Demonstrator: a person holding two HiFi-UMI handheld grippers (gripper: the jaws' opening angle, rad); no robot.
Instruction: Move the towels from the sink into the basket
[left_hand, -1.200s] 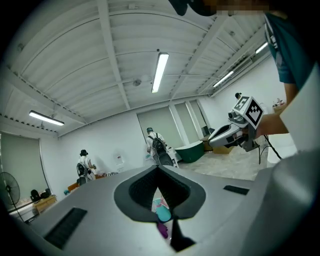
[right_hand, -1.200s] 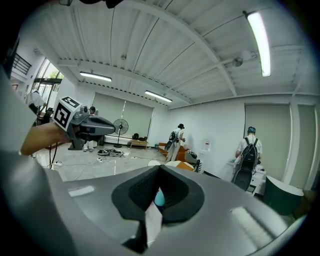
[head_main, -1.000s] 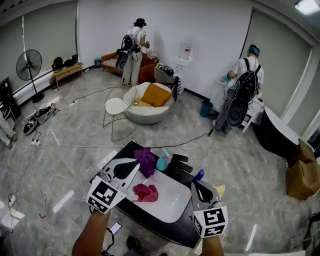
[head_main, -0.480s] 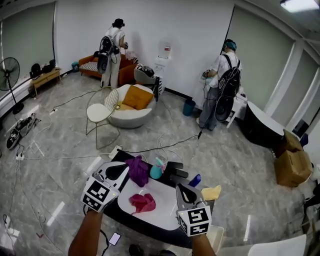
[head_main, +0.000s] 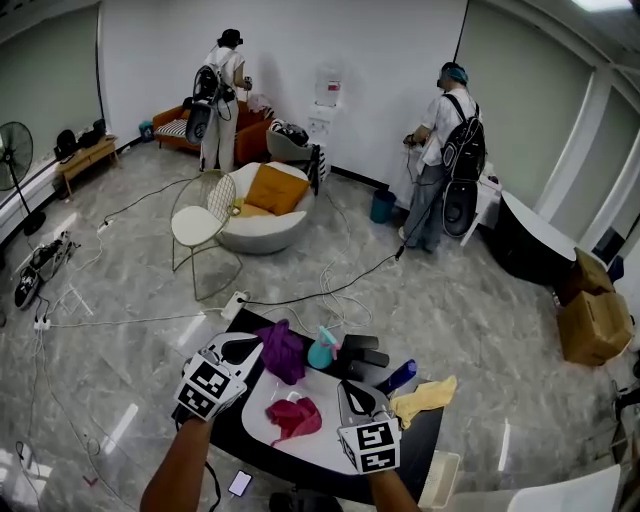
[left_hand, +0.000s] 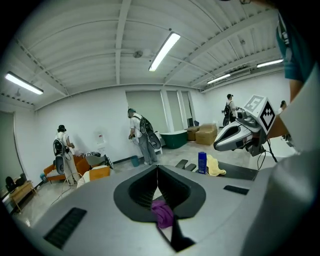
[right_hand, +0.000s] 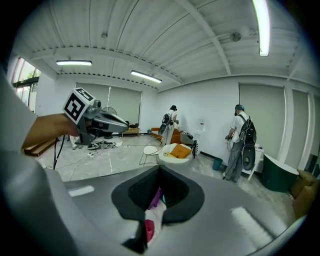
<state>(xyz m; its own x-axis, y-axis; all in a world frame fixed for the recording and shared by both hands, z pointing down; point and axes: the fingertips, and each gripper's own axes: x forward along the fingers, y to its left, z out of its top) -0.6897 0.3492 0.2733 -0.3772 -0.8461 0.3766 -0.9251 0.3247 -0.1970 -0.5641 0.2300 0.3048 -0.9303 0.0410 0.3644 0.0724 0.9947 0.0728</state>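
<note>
1. Left gripper (head_main: 243, 350): jaws together, nothing between them. It hangs over the near-left end of the sink (head_main: 318, 452).
2. Right gripper (head_main: 352, 395): jaws together, nothing held. It hangs over the sink's right side.
3. Sink: a white basin set in a black counter (head_main: 415, 445).
4. Red towel (head_main: 297, 418): crumpled inside the basin between the two grippers, touched by neither.
5. Purple towel (head_main: 283, 350): heaped at the basin's far rim, just beyond the left gripper. Whether it lies in the basin or on the counter cannot be told.
6. Yellow towel (head_main: 424, 398): on the counter to the right, outside the basin, beside a blue bottle (head_main: 398, 376).
7. White bin (head_main: 441, 480): on the floor at the counter's right end, likely the basket. No towel shows in it.
8. Far wall: two people stand facing away.

Progress, as judged: no towel has been moved yet. The first pick-up is not begun, and every transfer to the basket remains.
</note>
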